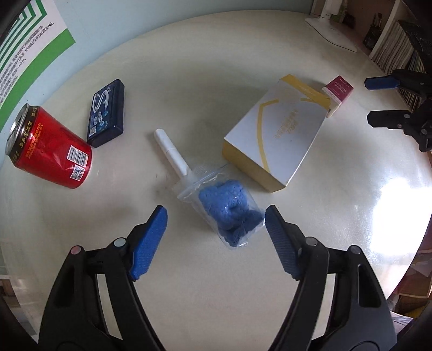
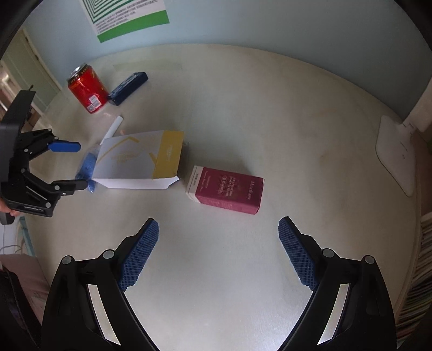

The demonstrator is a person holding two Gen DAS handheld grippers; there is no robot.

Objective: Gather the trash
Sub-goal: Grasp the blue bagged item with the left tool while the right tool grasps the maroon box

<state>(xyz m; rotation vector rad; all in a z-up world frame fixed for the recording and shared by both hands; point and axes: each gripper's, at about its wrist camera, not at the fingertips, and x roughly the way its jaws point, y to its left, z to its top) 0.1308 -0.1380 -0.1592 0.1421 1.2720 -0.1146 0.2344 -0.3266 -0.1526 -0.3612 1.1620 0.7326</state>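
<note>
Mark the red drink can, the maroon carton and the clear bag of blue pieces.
Red drink can [image 1: 51, 151], left wrist view, side wall.
Maroon carton [image 2: 229, 189], right wrist view, top face.
Clear bag of blue pieces [image 1: 229, 208], left wrist view, blue contents.

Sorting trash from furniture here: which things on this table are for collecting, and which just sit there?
Trash:
red can
dark blue box
white tube
bag of blue bits
white-and-yellow carton
maroon box

Probably not:
white lamp base
wall poster
</note>
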